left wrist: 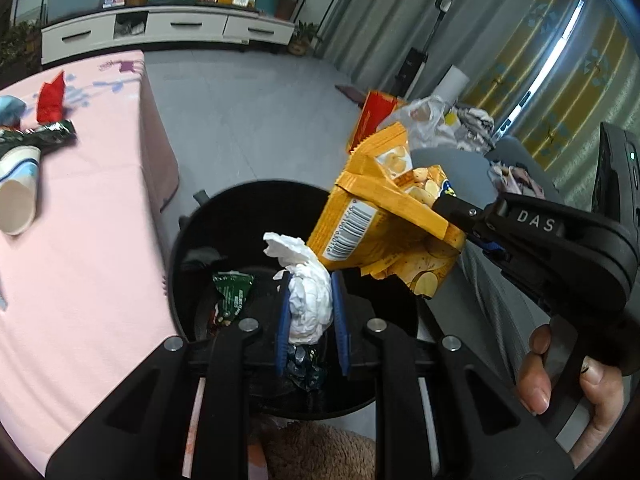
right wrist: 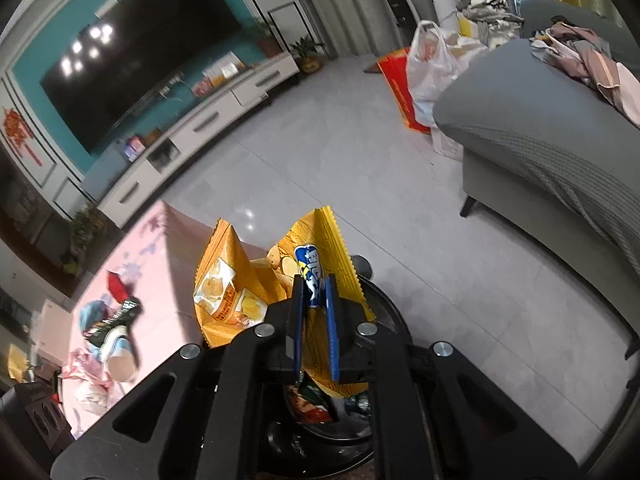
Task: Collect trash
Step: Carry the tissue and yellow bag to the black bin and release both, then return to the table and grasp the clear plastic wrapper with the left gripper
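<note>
Drop step: over the bin (left wrist: 188, 248), left gripper (left wrist: 310, 304) pinching tissue (left wrist: 308, 300), right gripper (right wrist: 316, 300) pinching chip bag (right wrist: 240, 280); next, both must spread.

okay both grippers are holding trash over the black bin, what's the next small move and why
Probably open both jaws and let go. The left gripper is shut on a crumpled tissue right above the open bin, and the right gripper is shut on the chip bag, which also hangs over the bin's rim. Wrappers already lie inside, so both pieces should drop in.
</note>
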A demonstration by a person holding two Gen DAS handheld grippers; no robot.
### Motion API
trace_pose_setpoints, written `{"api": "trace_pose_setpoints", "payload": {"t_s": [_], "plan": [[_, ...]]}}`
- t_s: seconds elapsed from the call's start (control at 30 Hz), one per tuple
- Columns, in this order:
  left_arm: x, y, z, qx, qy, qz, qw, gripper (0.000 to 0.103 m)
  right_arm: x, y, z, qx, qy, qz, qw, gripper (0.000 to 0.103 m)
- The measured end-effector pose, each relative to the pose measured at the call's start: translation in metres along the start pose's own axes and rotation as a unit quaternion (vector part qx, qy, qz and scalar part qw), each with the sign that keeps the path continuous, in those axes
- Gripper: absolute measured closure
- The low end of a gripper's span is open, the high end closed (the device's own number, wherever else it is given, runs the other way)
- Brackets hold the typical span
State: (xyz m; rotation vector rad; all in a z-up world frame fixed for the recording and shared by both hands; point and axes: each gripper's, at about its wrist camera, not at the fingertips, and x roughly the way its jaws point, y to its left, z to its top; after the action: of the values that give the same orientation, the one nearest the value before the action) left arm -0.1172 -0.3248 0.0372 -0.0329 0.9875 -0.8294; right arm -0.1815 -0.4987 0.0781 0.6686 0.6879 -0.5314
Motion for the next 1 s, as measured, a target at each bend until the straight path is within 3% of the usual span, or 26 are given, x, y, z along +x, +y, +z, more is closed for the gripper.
{"api": "trace_pose_setpoints", "payload": {"t_s": [0.17,0.27,0.3,0.33,0.37,0.4,0.5,0.57,0.67,0.83,1.0], "plan": [[0.024,0.001,-0.002,0.002,0.035,-0.010,0.9993,0.082,0.021,-0.007,0.001,0.005,0.035,-0.009,0.999,0.088],[0.028,0.000,-0.003,0.003,0.040,-0.013,0.9991,0.072,0.026,-0.008,0.000,0.010,0.048,-0.009,0.999,0.080],[0.028,-0.001,-0.004,0.004,0.039,-0.014,0.9991,0.057,0.026,-0.008,0.000,0.012,0.050,-0.009,0.999,0.075],[0.027,-0.001,-0.004,0.005,0.036,-0.016,0.9992,0.040,0.025,-0.008,0.000,0.014,0.049,-0.009,0.999,0.059],[0.024,-0.001,-0.003,0.009,0.029,-0.016,0.9994,0.033,0.024,-0.007,0.000,0.013,0.047,-0.009,0.999,0.046],[0.021,-0.001,-0.003,0.011,0.024,-0.015,0.9995,0.022,0.022,-0.007,0.001,0.012,0.042,-0.009,0.999,0.041],[0.009,0.002,-0.001,0.008,0.013,-0.012,0.9998,0.011,0.011,-0.003,0.002,0.011,0.021,0.003,1.000,0.032],[-0.004,0.008,0.000,0.004,0.000,-0.008,1.0000,0.008,0.004,-0.001,0.003,0.015,0.007,0.020,1.000,0.019],[-0.031,0.021,0.002,0.000,-0.026,0.013,0.9996,0.003,-0.007,0.006,0.004,0.014,-0.022,0.038,0.999,0.009],[-0.090,0.056,0.009,-0.027,-0.083,0.065,0.9941,0.003,-0.024,0.032,0.001,-0.006,-0.067,0.063,0.996,0.003],[-0.152,0.108,0.001,-0.060,-0.136,0.129,0.9804,0.003,-0.031,0.071,-0.010,-0.053,-0.083,0.088,0.991,0.003]]}}
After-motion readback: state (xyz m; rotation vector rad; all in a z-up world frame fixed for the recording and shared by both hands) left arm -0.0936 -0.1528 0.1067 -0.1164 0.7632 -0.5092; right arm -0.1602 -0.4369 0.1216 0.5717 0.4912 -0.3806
